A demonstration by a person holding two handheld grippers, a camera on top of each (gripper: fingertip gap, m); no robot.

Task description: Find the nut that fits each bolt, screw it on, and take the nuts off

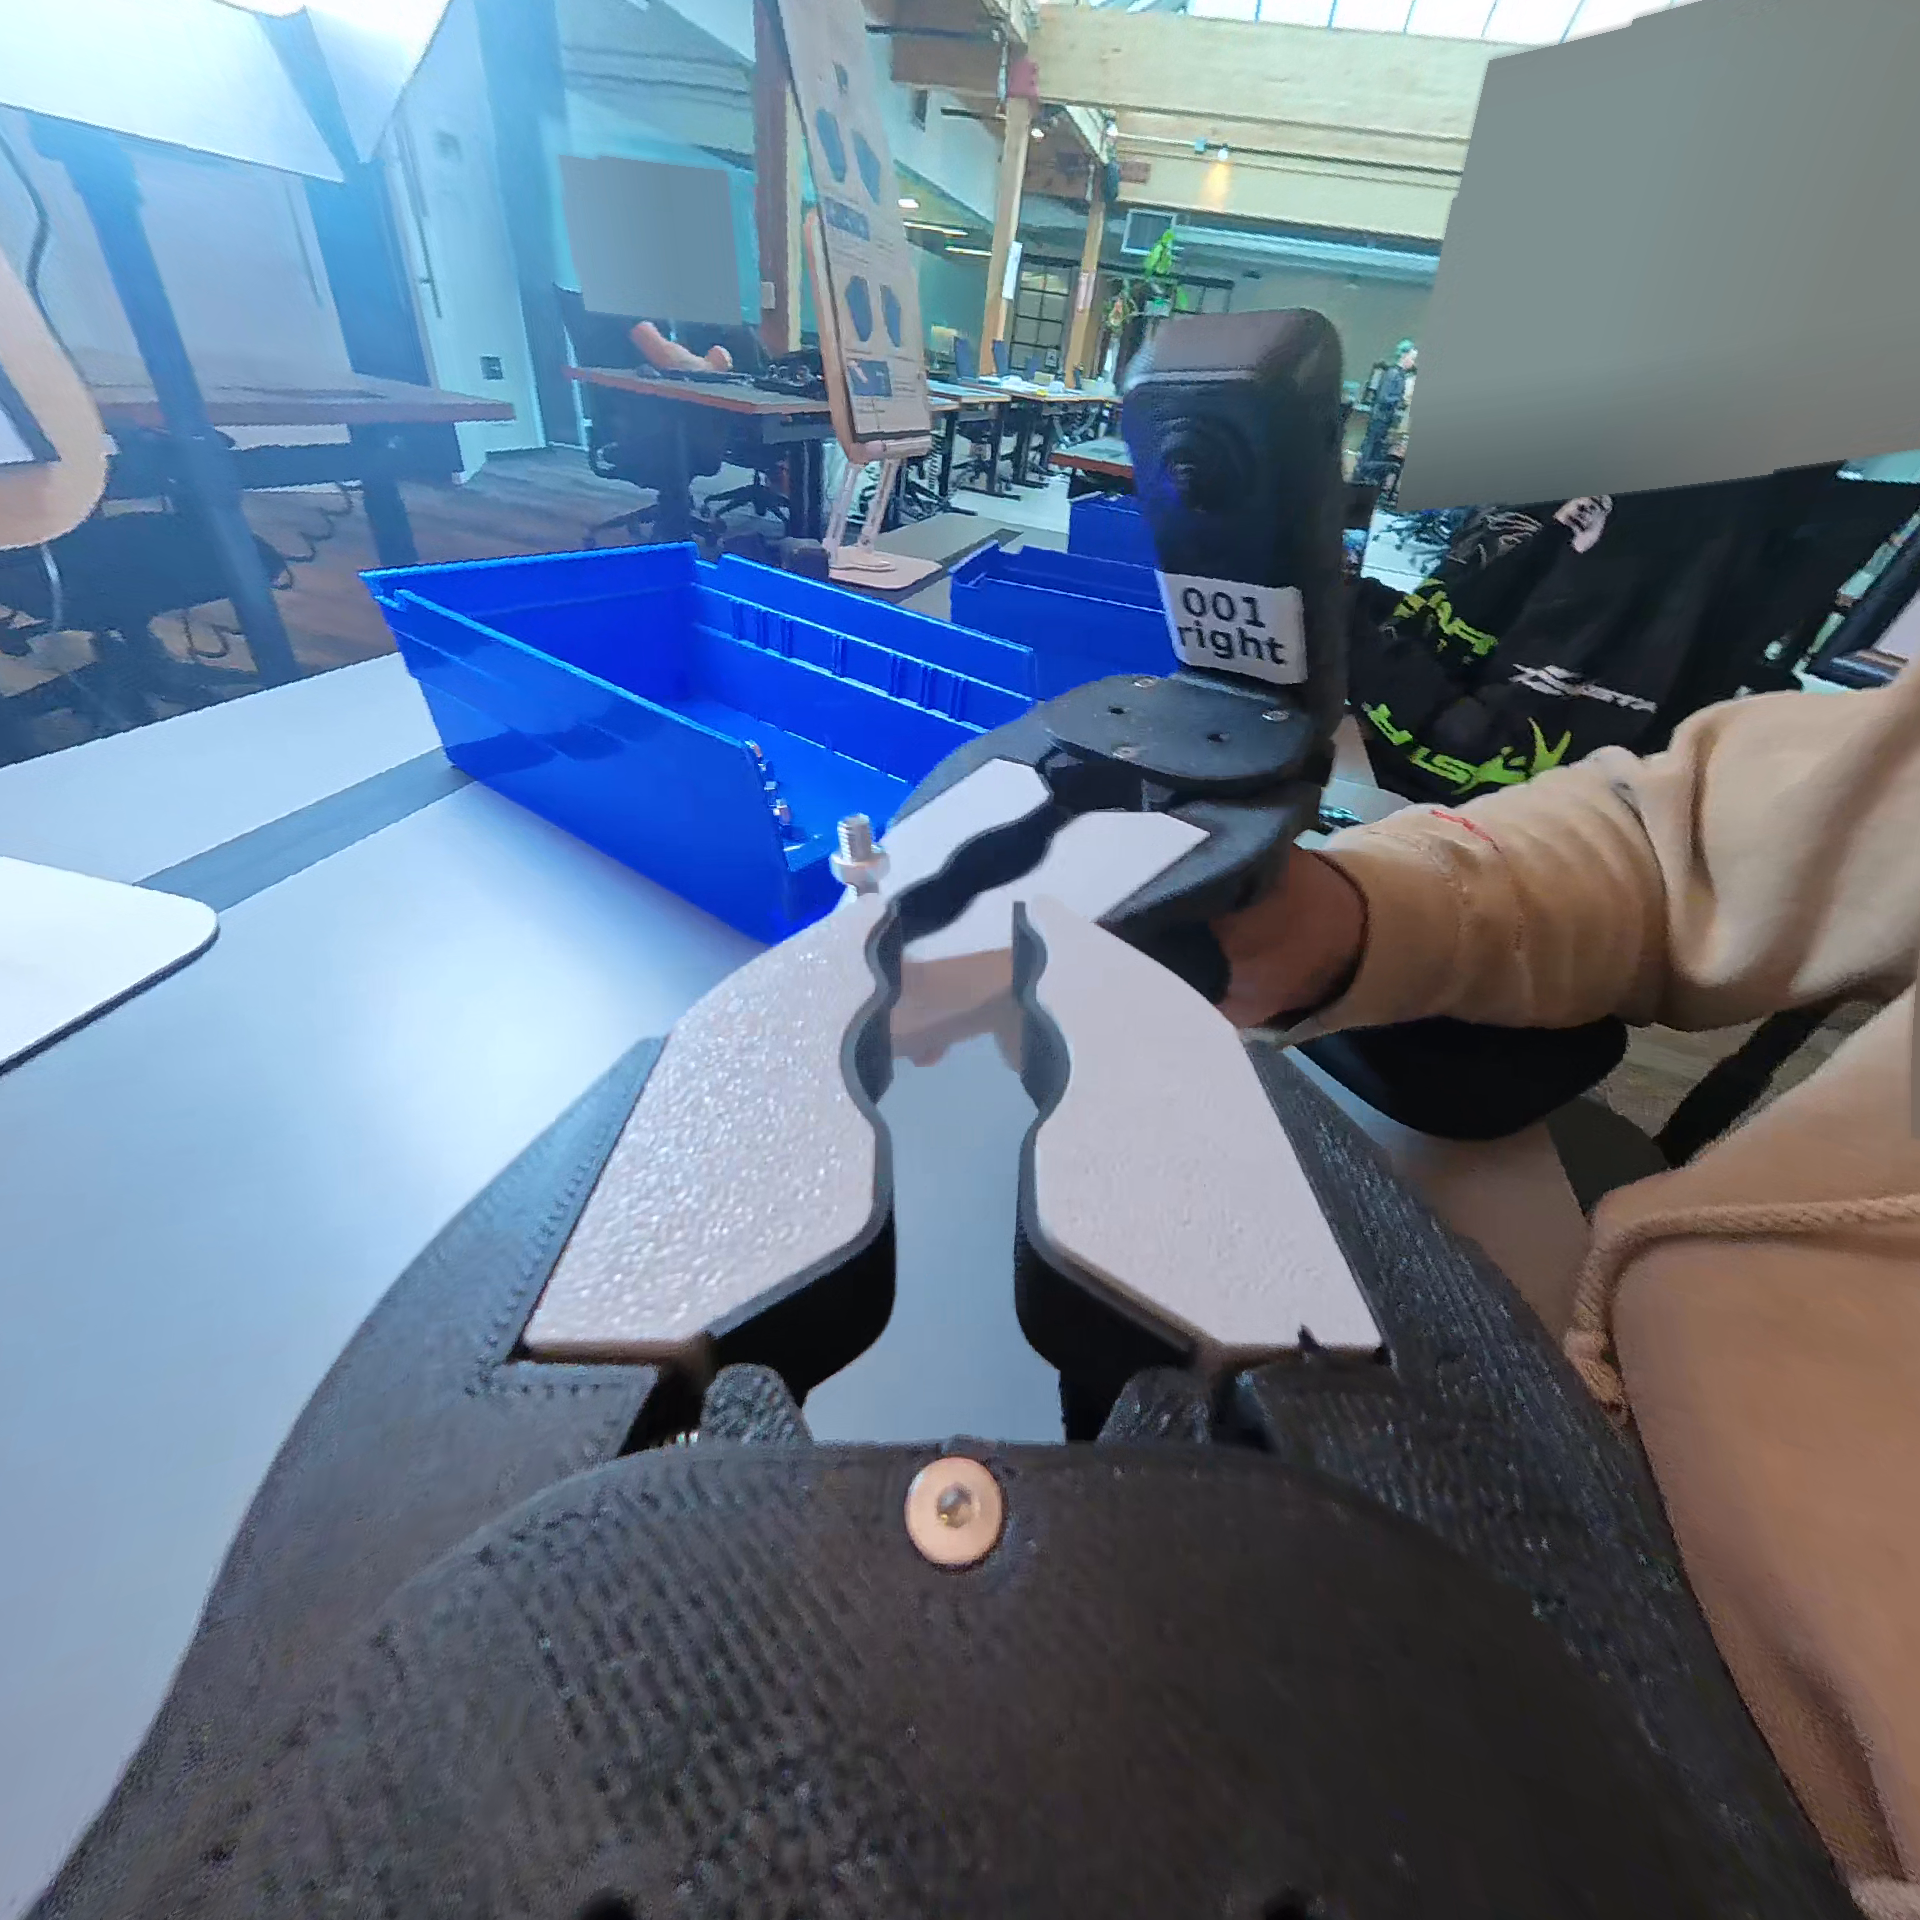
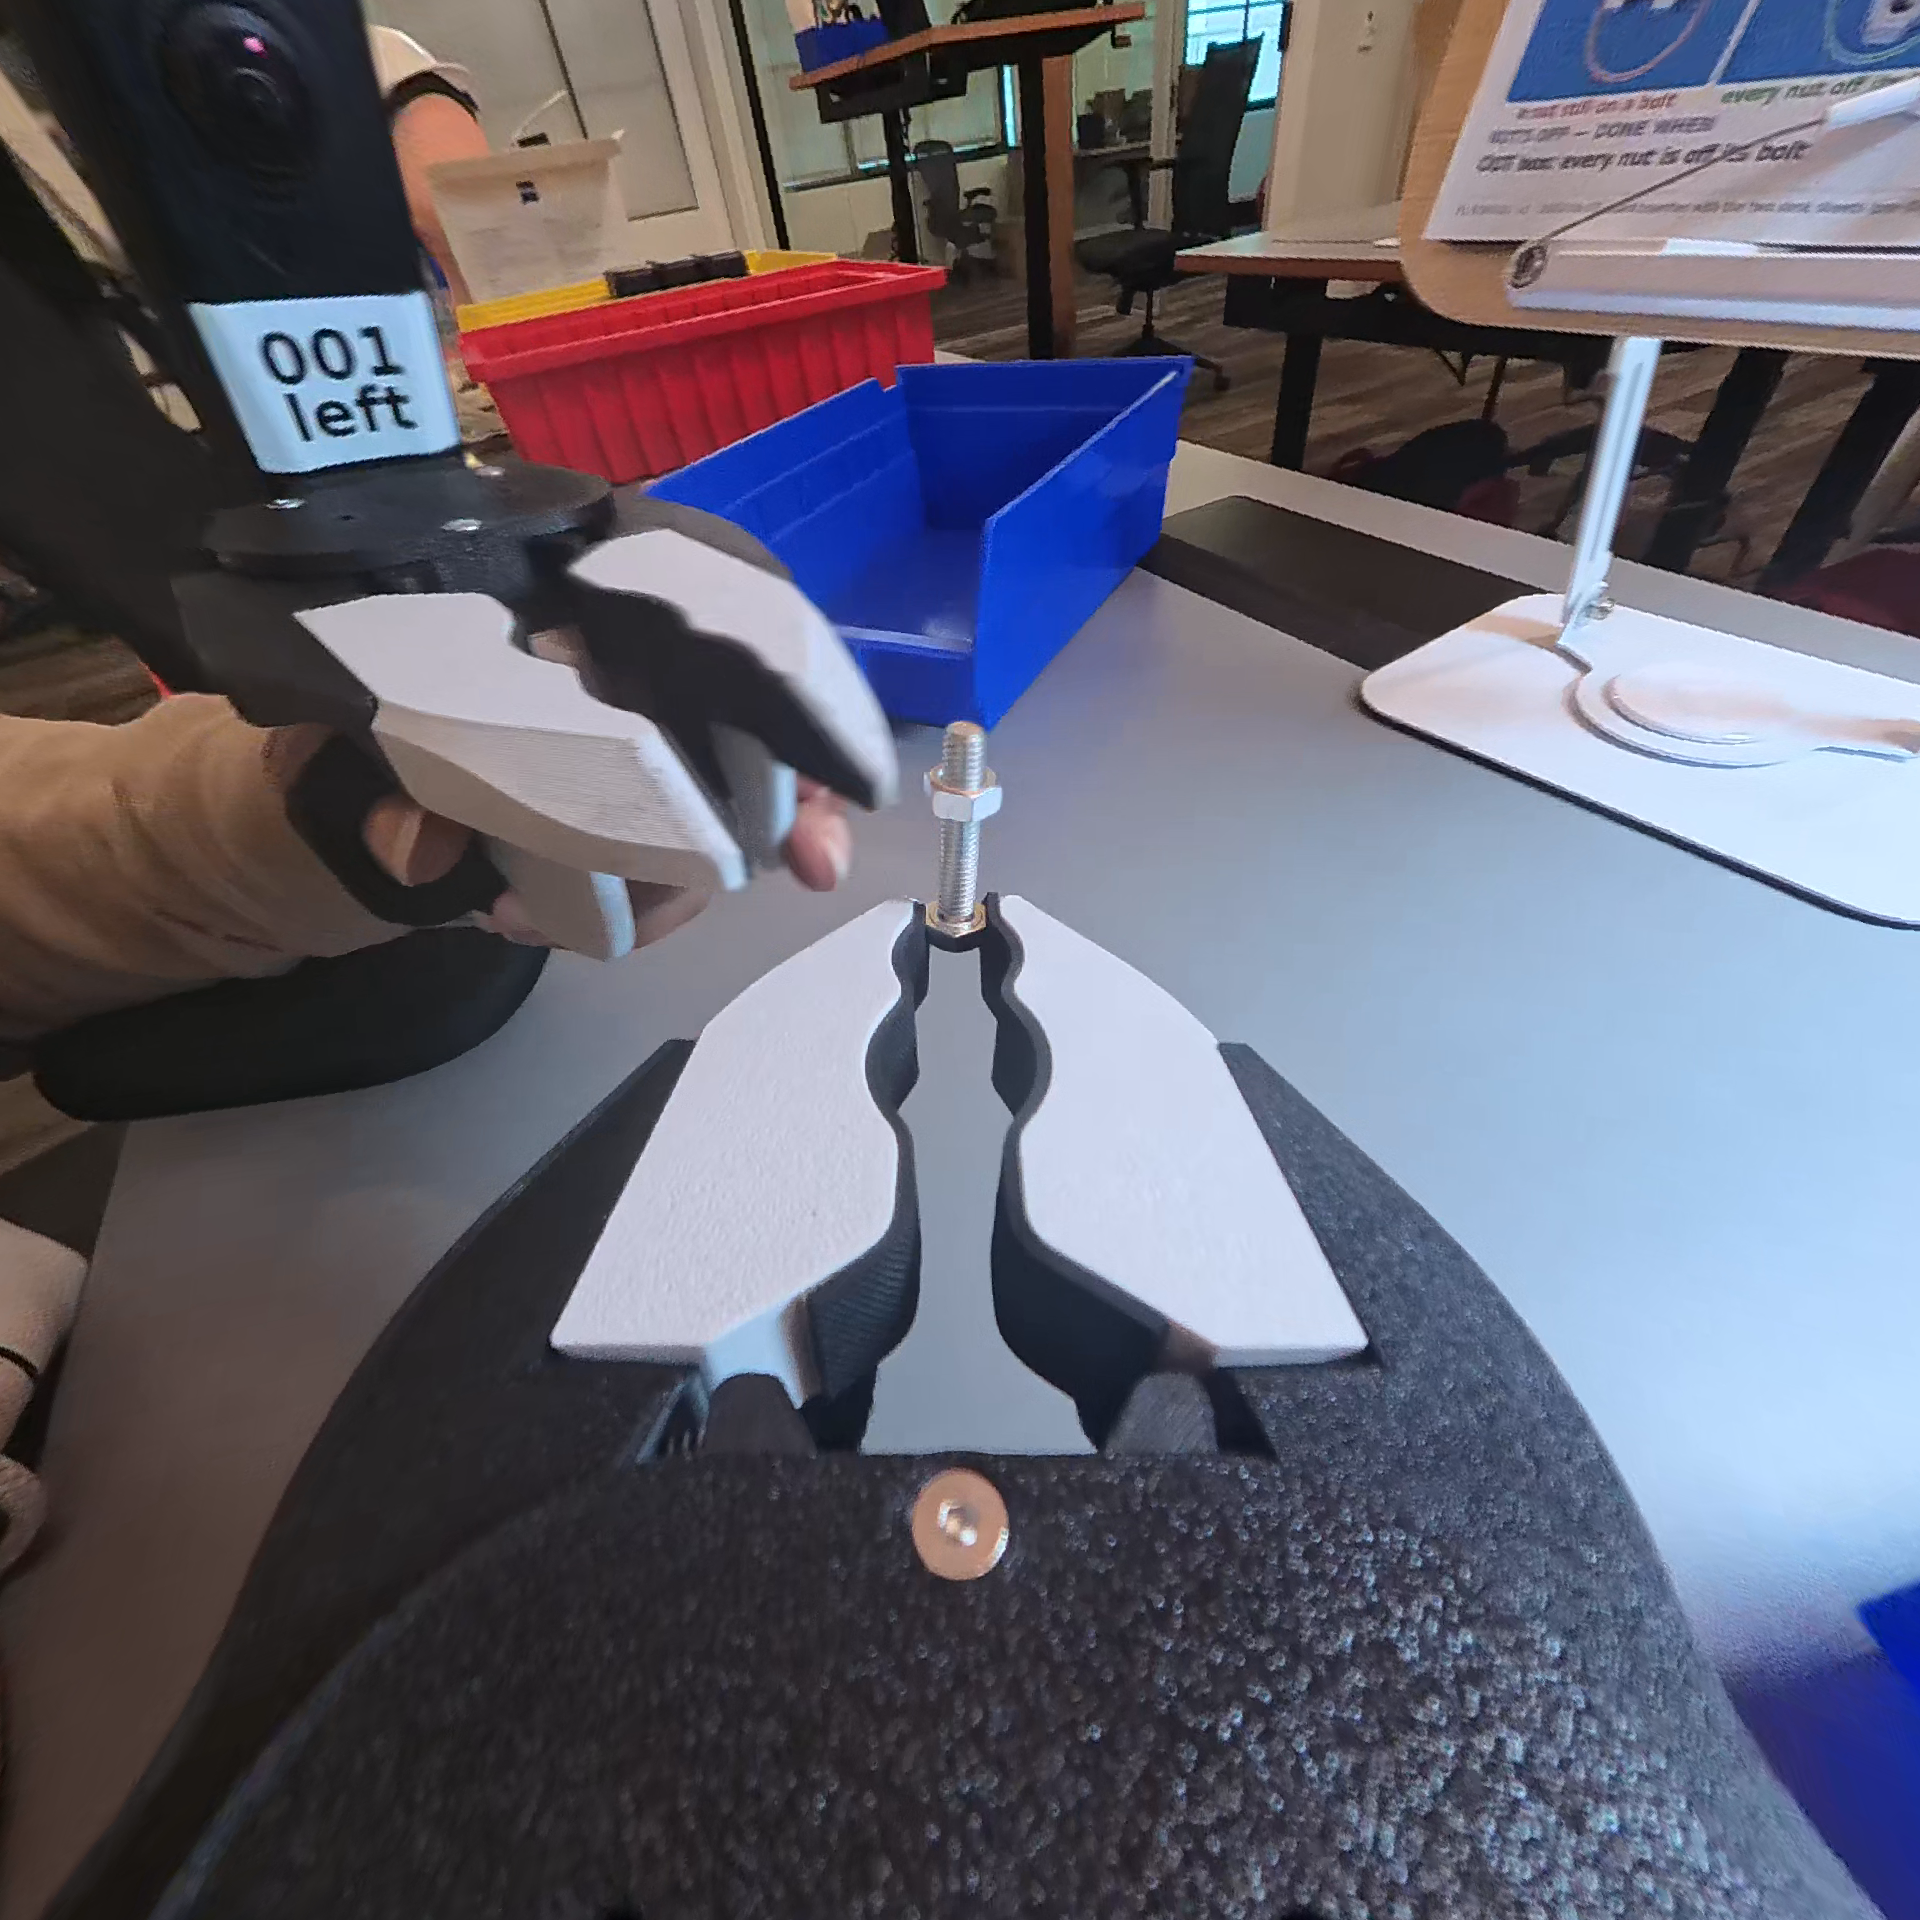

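Left wrist view first: the left claw (image 1: pixel 951 997) is seen with its two grey fingers parted by a clear gap, and nothing is held between them. Beyond its tips the right claw (image 1: pixel 883 894) is seen from the side, gripped by a hand (image 1: pixel 1288 935) in a tan sleeve (image 1: pixel 1621 842). A bolt (image 1: pixel 856 847) stands upright at the tips of that right claw, with a nut (image 1: pixel 860 862) threaded on it near the top; the lower part of the bolt is hidden by the left claw's finger. A blue bin (image 1: pixel 623 717) sits on the grey table (image 1: pixel 312 1039) just behind the bolt, and a second blue bin (image 1: pixel 1060 613) is seen behind the first one. A white stand base (image 1: pixel 94 935) lies at the left of the blue bin.

Right wrist view next: the right claw (image 2: pixel 958 914) is closed on the head of the bolt (image 2: pixel 958 831), which is held upright by its lower end. The nut (image 2: pixel 963 800) sits high on the thread, apart from the claw tips. The left claw (image 2: pixel 800 821) hovers just left of the nut, blurred, with its fingers apart; no contact with the nut can be made out. The blue bin (image 2: pixel 987 540) lies behind the bolt, a red bin (image 2: pixel 707 364) behind that, and the white stand base (image 2: pixel 1662 748) well to the right of the bolt.
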